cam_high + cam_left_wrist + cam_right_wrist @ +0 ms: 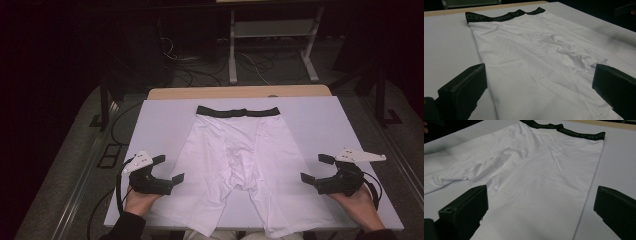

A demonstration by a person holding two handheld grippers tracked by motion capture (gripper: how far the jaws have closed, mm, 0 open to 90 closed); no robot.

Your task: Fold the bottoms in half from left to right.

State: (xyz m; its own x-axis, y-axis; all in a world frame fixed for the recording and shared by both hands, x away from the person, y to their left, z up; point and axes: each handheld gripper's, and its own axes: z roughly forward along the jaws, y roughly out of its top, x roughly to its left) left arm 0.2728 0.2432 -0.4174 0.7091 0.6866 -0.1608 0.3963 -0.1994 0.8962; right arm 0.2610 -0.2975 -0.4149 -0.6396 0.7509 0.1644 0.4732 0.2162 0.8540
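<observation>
A pair of white shorts (pixel 235 160) with a black waistband (pixel 237 111) lies flat on the white board (pixel 160 120), waistband at the far side, legs toward me. My left gripper (pixel 168 169) rests at the outer edge of the left leg, jaws open and pointing at the cloth. My right gripper (pixel 317 168) sits at the outer edge of the right leg, also open. In the left gripper view the shorts (pixel 536 65) spread out between the wide black jaws; the right gripper view shows the shorts (pixel 536 177) the same way. Nothing is gripped.
The board lies on a wooden table (pixel 240 92) whose far edge shows behind it. Beyond stand a white metal frame (pixel 272 35) and loose cables (pixel 200 70) on a dark floor. Bare board lies on both sides of the shorts.
</observation>
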